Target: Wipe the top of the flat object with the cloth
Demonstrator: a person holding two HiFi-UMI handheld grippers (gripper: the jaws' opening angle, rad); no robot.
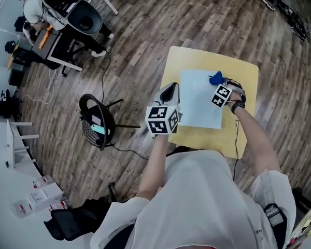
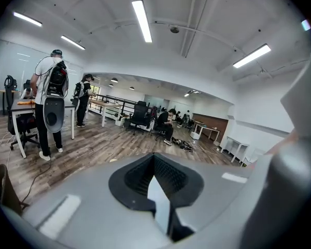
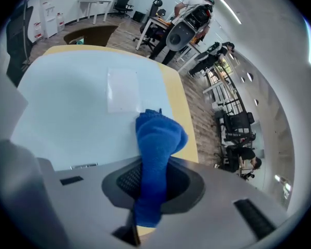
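Observation:
A pale blue flat board [image 1: 199,100] lies on the yellow table [image 1: 212,136]. My right gripper [image 1: 221,87] hangs over the board's far right part, shut on a blue cloth [image 1: 216,78]. In the right gripper view the cloth [image 3: 158,139] bulges out from between the jaws of the right gripper [image 3: 150,191] above the board [image 3: 78,113], near the board's edge; whether it touches the board I cannot tell. My left gripper [image 1: 170,93] sits at the board's left edge. In its own view the left gripper [image 2: 158,191] is shut on nothing and points out into the room.
A black office chair [image 1: 98,121] stands on the wood floor left of the table, with a cable beside it. Desks and people [image 1: 62,9] are at the far left. A pale rectangular patch [image 3: 122,90] shows on the board.

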